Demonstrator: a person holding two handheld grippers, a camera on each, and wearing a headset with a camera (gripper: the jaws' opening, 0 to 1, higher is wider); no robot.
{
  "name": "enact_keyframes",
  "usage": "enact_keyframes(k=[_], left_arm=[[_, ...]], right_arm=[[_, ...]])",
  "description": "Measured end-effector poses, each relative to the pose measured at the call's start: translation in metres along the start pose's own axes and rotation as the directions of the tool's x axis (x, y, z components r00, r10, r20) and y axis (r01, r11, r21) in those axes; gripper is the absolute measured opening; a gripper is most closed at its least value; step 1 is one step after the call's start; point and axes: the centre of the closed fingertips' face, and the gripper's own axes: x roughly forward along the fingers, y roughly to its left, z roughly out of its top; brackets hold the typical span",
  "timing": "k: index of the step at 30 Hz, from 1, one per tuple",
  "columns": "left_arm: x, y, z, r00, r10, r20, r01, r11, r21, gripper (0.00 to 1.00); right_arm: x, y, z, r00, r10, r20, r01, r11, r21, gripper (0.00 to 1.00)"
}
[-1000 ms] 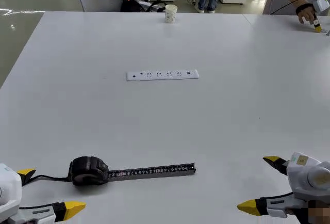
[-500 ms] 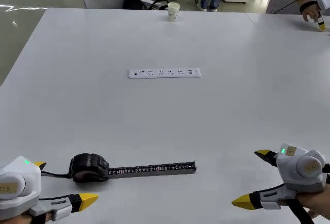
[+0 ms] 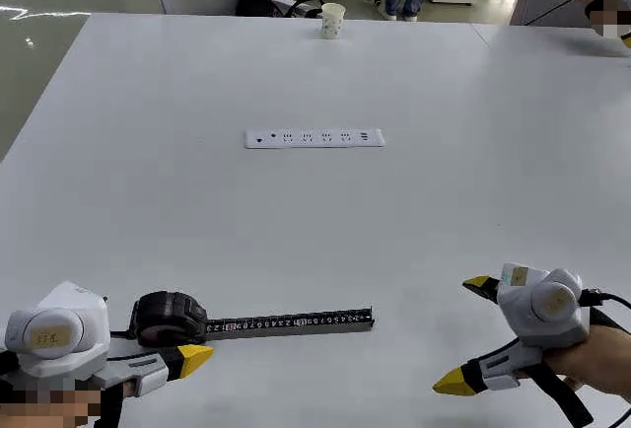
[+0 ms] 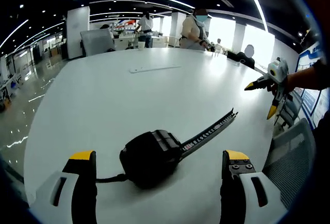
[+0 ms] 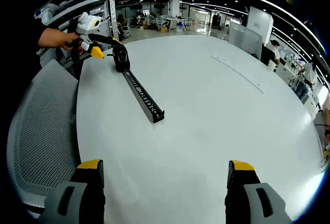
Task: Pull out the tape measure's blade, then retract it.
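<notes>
Black case [image 3: 170, 320] just ahead of open left gripper [image 4: 159, 157] — blade [image 3: 291, 323] runs along near table [image 3: 394, 211] edge toward open right gripper [image 3: 465, 332].

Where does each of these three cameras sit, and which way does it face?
Head view: on the head, looking down at the table; left claw, right claw show.
Left claw view: on that claw, facing the tape measure; own jaws show.
Right claw view: on that claw, facing the left claw; own jaws show.
Claw views share the blade.
</notes>
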Motion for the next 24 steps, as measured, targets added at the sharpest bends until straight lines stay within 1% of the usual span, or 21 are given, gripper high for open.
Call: enact_keyframes(k=[3,4,7,8,9,10,11,12,13,15,18,22,24], left_arm=[[0.004,-0.001,0.0,0.9999,0.01,0.008,-0.01,0.999,-0.037,0.99],[0.008,-0.001,-0.003,0.9998,0.017,0.005,-0.017,0.999,-0.044,0.99],[0.014,0.001,-0.007,0.9991,0.042,-0.003,-0.042,0.998,-0.055,0.99],[0.015,0.003,-0.006,0.9977,0.068,0.008,-0.067,0.996,-0.065,0.99],[0.014,0.012,-0.001,0.9913,0.126,0.035,-0.124,0.99,-0.061,0.99],[0.013,0.014,0.003,0.9879,0.145,0.056,-0.141,0.988,-0.064,0.99],[0.014,0.013,0.002,0.988,0.143,0.057,-0.139,0.987,-0.077,0.99],[0.014,0.019,0.005,0.981,0.182,0.068,-0.176,0.981,-0.086,0.99],[0.014,0.019,0.006,0.9796,0.188,0.071,-0.182,0.979,-0.087,0.99],[0.017,0.022,0.008,0.9753,0.207,0.077,-0.198,0.974,-0.109,0.99],[0.02,0.022,0.01,0.9737,0.212,0.084,-0.201,0.972,-0.118,0.99],[0.023,0.021,0.011,0.9717,0.219,0.088,-0.207,0.97,-0.13,0.99],[0.023,0.021,0.012,0.9682,0.232,0.093,-0.218,0.966,-0.138,0.99]], right_arm=[[0.002,-0.004,0.006,0.9999,0.011,-0.008,-0.011,1.0,-0.024,0.99],[0.003,-0.007,0.007,0.9998,0.014,-0.016,-0.015,0.999,-0.052,0.99],[0.007,-0.007,0.012,0.9988,0.037,-0.032,-0.039,0.997,-0.068,0.99],[0.008,-0.008,0.013,0.9983,0.045,-0.037,-0.048,0.996,-0.078,0.99],[0.009,-0.008,0.014,0.9978,0.049,-0.044,-0.052,0.995,-0.082,0.99],[0.01,-0.009,0.015,0.9974,0.052,-0.049,-0.056,0.995,-0.086,0.99],[0.01,-0.01,0.017,0.9972,0.055,-0.05,-0.059,0.994,-0.089,0.99],[0.011,-0.012,0.02,0.9971,0.059,-0.049,-0.063,0.994,-0.093,0.99],[0.012,-0.013,0.021,0.9969,0.061,-0.051,-0.065,0.993,-0.095,0.99],[0.013,-0.015,0.024,0.996,0.067,-0.059,-0.073,0.992,-0.106,0.99],[0.015,-0.017,0.027,0.9937,0.075,-0.083,-0.086,0.987,-0.133,0.99],[0.019,-0.018,0.034,0.9923,0.087,-0.088,-0.099,0.983,-0.155,0.99],[0.022,-0.017,0.04,0.9916,0.092,-0.091,-0.106,0.98,-0.167,0.99]])
